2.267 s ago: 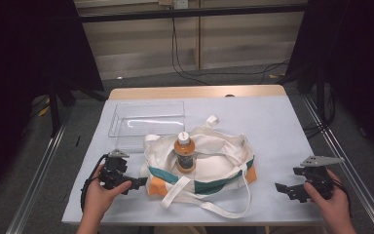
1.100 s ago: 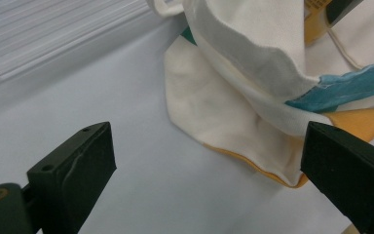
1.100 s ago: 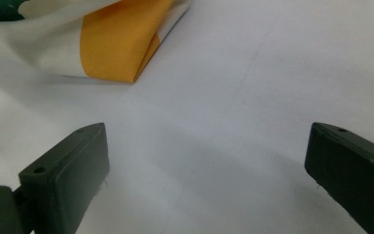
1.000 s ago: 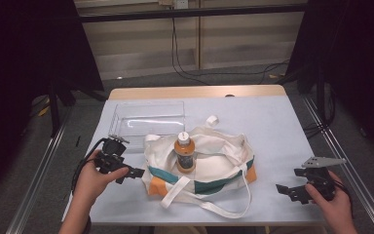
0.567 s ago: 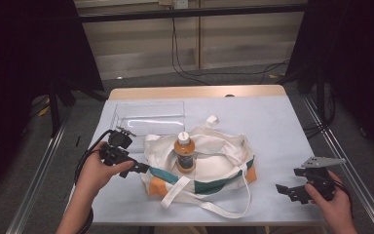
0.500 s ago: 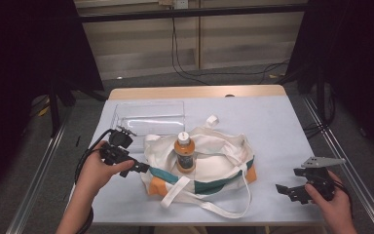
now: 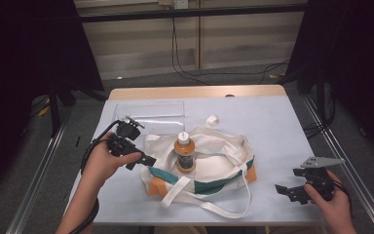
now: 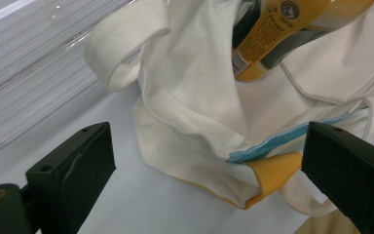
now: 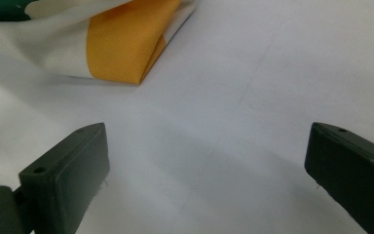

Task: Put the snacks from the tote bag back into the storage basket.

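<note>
A white cloth bag (image 7: 214, 161) with green and orange trim lies crumpled mid-table, its straps trailing toward the front. An orange-labelled bottle (image 7: 184, 152) with a white cap stands upright in its opening. My left gripper (image 7: 143, 157) is open at the bag's left edge; in the left gripper view the bag's white fold (image 8: 195, 122), its orange corner (image 8: 272, 170) and the bottle (image 8: 268, 39) lie between and beyond the jaws, nothing gripped. My right gripper (image 7: 285, 189) is open near the front right of the table, with the bag's orange corner (image 9: 126, 44) ahead of it.
A clear plastic tray (image 7: 151, 116) lies flat behind the left gripper, at the back left of the blue-grey table (image 7: 272, 126). A loose white strap loop (image 7: 212, 120) rests behind the bag. Metal rails (image 7: 36, 180) run along both sides of the table.
My left gripper has moved away from the front left, up and right, and now sits at the bag's left edge. The right gripper, the bag and the bottle have stayed put.
</note>
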`<act>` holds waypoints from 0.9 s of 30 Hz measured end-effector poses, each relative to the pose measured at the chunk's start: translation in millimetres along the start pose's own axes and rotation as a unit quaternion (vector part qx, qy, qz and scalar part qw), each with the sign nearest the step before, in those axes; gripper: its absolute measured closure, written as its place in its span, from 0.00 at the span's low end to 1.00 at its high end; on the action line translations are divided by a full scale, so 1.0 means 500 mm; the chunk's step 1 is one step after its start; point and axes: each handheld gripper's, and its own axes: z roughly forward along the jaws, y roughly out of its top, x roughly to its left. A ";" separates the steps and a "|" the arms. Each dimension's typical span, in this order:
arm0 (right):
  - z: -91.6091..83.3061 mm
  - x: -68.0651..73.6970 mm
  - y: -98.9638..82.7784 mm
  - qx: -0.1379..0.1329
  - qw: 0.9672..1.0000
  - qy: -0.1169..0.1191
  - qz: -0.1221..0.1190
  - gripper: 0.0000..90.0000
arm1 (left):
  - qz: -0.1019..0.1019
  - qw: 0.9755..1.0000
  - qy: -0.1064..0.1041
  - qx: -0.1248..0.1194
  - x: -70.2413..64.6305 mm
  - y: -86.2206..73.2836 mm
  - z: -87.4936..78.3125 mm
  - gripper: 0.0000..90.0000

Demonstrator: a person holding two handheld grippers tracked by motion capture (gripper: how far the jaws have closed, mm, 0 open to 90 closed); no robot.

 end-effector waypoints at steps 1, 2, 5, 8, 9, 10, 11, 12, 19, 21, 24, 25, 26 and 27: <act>0.000 -0.001 0.000 -0.002 1.000 0.000 -0.002 0.03 | 0.006 1.000 0.000 0.003 -0.004 0.008 -0.001 0.06; 0.000 -0.001 0.000 -0.002 1.000 0.000 -0.002 0.03 | 0.006 1.000 0.000 0.003 -0.004 0.008 -0.001 0.06; -0.001 -0.001 0.000 0.000 1.000 0.000 0.000 0.03 | 0.006 1.000 0.000 0.006 -0.012 0.018 0.003 0.06; -0.001 -0.001 0.000 -0.001 1.000 0.002 0.000 0.03 | 0.013 1.000 0.000 0.014 -0.017 0.027 0.004 0.06; -0.001 -0.001 0.000 -0.002 1.000 0.002 0.000 0.03 | 0.013 1.000 0.000 0.010 -0.019 0.029 0.005 0.06; 0.000 0.000 0.000 -0.002 1.000 0.003 -0.001 0.03 | 0.007 1.000 -0.002 0.009 -0.022 0.032 0.006 0.06; 0.000 0.000 0.000 -0.002 1.000 0.003 -0.001 0.03 | 0.013 1.000 0.000 0.006 -0.023 0.034 0.008 0.06; 0.000 0.000 0.001 -0.002 1.000 0.003 -0.002 0.03 | 0.015 1.000 -0.001 0.015 -0.025 0.038 0.009 0.06; -0.001 0.000 0.001 -0.003 1.000 0.004 -0.001 0.03 | 0.041 0.999 -0.003 0.025 -0.037 0.058 0.012 0.06; 0.000 0.000 0.000 -0.002 1.000 0.004 -0.001 0.03 | 0.033 0.999 -0.002 0.018 -0.045 0.063 0.016 0.06; 0.000 -0.001 0.000 -0.001 1.000 0.005 -0.002 0.03 | 0.044 0.999 -0.004 0.026 -0.048 0.071 0.017 0.06; -0.001 0.000 0.001 -0.002 1.000 0.005 -0.001 0.03 | 0.047 0.999 -0.004 0.023 -0.054 0.077 0.020 0.07; -0.001 0.000 0.001 -0.002 1.000 0.005 -0.001 0.03 | 0.047 0.999 -0.004 0.023 -0.054 0.077 0.020 0.07; -0.001 0.000 0.001 -0.002 1.000 0.005 -0.001 0.03 | 0.050 0.998 -0.004 0.026 -0.059 0.083 0.022 0.07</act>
